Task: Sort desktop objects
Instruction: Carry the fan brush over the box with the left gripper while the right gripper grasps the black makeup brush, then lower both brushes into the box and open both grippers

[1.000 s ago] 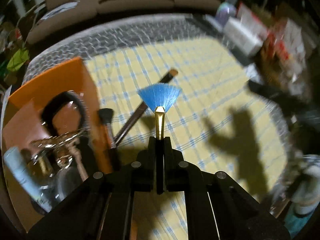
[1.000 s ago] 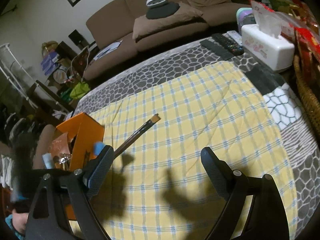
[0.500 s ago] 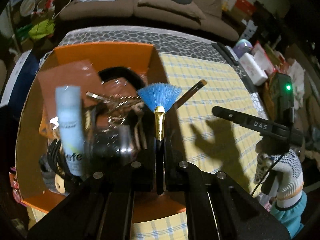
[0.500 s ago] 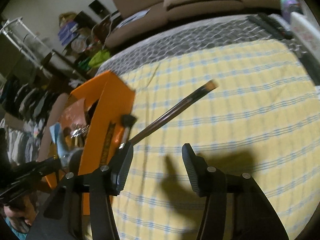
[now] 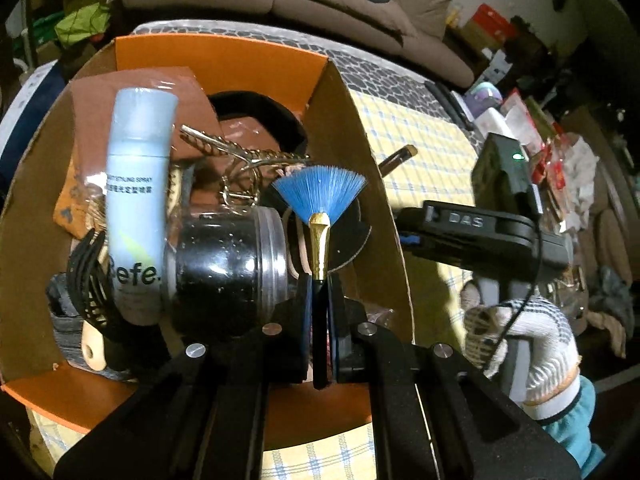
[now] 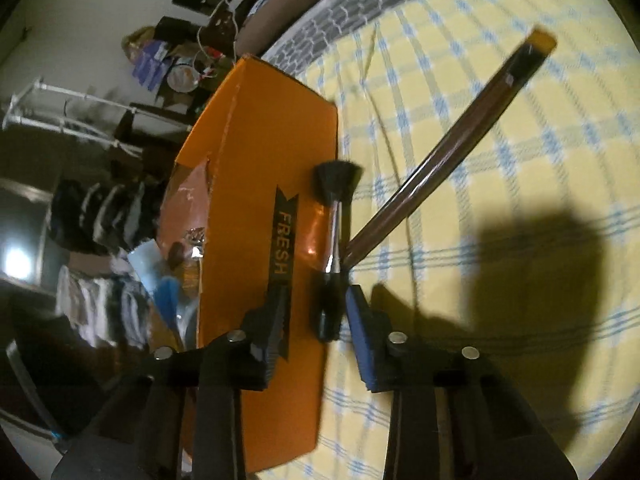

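Since a second ago the left hand-held gripper (image 5: pixel 320 308) has travelled from above the yellow checked cloth (image 6: pixel 500 168) to above the orange box (image 5: pixel 224 56), and the right hand-held gripper (image 6: pixel 316 320) has dropped low beside the box's outer wall while its jaws narrowed from wide apart to a small gap. The left hand-held gripper is clamped tight on the black handle of the blue fan brush (image 5: pixel 320 216), whose gold ferrule and blue bristles stand up above the box's contents. The right hand-held gripper's jaws are closing with the small black brush (image 6: pixel 334 216) between them; its handle sits in the gap near the blue-padded finger, and the blur hides whether the pads already press it. This brush lies on the cloth against the box's side, just beside the long brown brush (image 6: pixel 440 152), which stretches diagonally away over the cloth. Inside the box lie a pale blue spray bottle (image 5: pixel 138 184), a dark round jar (image 5: pixel 224 268) with a silver rim, a gold hair clip (image 5: pixel 236 152), a black comb (image 5: pixel 86 280) and brown plastic-wrapped packets (image 5: pixel 180 88). In the left wrist view a gloved hand (image 5: pixel 536 340) holds the right hand-held gripper's handle beside the box.
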